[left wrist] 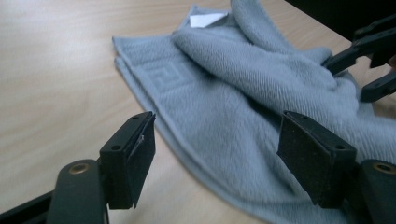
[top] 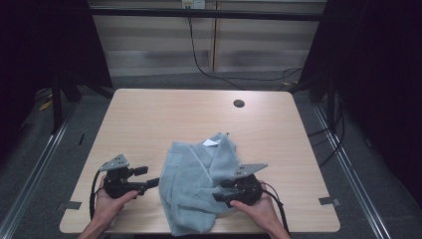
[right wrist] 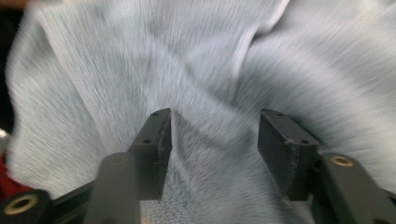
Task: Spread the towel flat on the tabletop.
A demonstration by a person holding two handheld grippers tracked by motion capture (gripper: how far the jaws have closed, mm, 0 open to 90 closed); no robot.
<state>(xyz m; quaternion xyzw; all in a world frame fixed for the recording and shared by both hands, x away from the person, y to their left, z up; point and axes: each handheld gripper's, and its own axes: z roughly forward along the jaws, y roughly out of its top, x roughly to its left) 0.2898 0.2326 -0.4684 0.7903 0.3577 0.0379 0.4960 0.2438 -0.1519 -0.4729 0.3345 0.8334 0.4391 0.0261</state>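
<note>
Right tool (top: 223, 190) sits at the towel's (top: 191, 186) right edge, pads spread, cloth between them but not pinched. Left tool (top: 152, 177) rests just beside the towel's left edge, spread wide, gripping nothing. Grey towel lies rumpled on the near middle of the surface (top: 149, 119), white tag (top: 212, 142) at its far end.

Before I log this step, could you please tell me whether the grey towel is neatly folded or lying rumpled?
Rumpled. The towel lies in loose bunched folds on the table, with one flat edge at its left and a raised ridge across the middle.
</note>
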